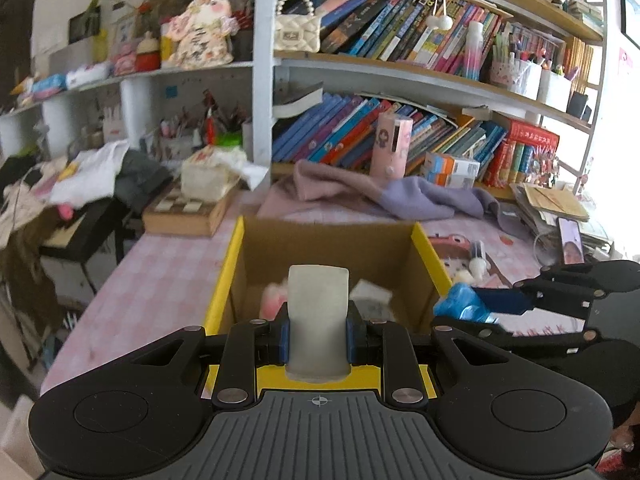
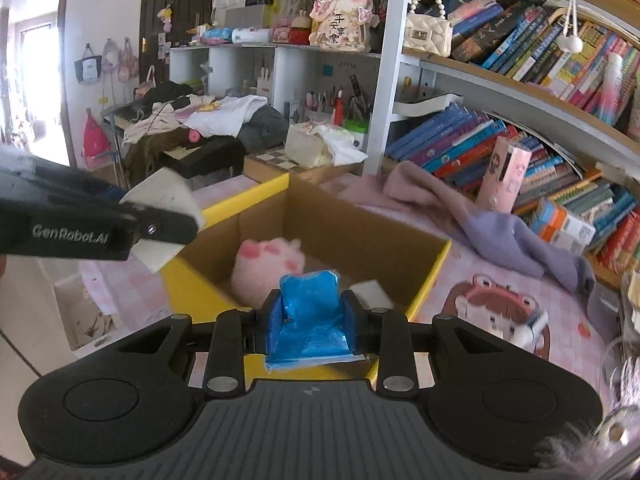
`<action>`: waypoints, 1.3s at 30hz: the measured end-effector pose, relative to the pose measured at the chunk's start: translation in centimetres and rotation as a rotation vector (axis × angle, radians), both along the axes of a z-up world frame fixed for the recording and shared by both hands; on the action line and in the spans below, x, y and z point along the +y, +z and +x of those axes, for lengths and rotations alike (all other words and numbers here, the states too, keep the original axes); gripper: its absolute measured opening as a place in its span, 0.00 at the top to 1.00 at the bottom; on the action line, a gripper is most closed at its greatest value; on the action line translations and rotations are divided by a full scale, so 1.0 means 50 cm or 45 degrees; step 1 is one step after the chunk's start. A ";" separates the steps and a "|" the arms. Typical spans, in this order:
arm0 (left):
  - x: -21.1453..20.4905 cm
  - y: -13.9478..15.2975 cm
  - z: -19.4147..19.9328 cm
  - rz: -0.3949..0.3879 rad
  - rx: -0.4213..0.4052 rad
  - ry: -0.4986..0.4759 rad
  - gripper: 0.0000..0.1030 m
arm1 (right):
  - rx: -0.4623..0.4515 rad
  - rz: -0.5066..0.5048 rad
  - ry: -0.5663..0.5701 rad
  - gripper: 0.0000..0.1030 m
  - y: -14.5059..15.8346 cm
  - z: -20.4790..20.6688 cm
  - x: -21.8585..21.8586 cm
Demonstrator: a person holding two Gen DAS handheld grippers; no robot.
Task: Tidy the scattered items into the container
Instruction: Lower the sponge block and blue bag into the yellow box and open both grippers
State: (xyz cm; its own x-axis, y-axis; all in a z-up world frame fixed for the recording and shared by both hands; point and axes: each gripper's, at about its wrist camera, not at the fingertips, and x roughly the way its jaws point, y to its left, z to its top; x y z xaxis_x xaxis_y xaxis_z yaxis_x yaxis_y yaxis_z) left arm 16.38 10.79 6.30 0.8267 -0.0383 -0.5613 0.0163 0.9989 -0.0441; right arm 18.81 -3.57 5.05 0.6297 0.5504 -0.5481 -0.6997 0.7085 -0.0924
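1. Your left hand-held gripper [image 1: 318, 320] is clamped on a pale grey-white pad [image 1: 319, 312], flat, with rounded corners, standing upright between the jaws. In the left wrist view it hangs over the near edge of the cardboard box [image 1: 236, 268], the container, which has yellow outer walls and a plain brown inside.

2. Your right hand-held gripper [image 2: 310, 316] is clamped on a bright blue foil packet [image 2: 310, 304], crinkled and glossy. In the right wrist view it sits at six o'clock of the box, just over the near rim.

3. Already inside the box: a fluffy pink plush toy [image 2: 268, 268] at nine o'clock of the floor, and a small white block [image 2: 372, 294] at three o'clock.

4. Risk: both grippers crowd the same near rim. The left one crosses the right wrist view at nine o'clock, close to the box's corner. If you release together, the jaws may knock each other or the rim.

5. Risk: the packet looks light and slippery. Let go too far back and it could slide off the yellow edge onto the pink checked counter [image 1: 160, 280].

6. Risk: the box looks light, so a nudge from either gripper may shove it.

7. Still outside on the counter: a small white item [image 2: 530, 330] at three o'clock of the box, too blurred to name.
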 end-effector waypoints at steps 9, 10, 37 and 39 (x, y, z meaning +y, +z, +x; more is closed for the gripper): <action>0.001 -0.035 0.204 0.069 0.150 -0.072 0.77 | 0.012 -0.111 0.075 0.72 -0.043 0.150 0.071; 0.001 -0.043 0.226 0.075 0.174 -0.076 0.77 | 0.020 -0.126 0.082 0.72 -0.051 0.165 0.080; -0.016 -0.108 0.341 0.205 0.289 -0.007 0.24 | 0.164 -0.154 0.137 0.54 -0.111 0.279 0.112; -0.017 -0.089 0.326 0.210 0.242 -0.003 0.23 | 0.155 -0.121 0.134 0.54 -0.100 0.276 0.103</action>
State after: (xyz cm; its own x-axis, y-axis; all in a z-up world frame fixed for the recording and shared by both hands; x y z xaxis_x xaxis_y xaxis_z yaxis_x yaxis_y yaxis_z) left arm 32.68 9.94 1.84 0.7056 0.0649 -0.7056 0.0256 0.9928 0.1169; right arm 32.63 1.57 0.07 0.4972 0.5516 -0.6698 -0.7794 0.6231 -0.0655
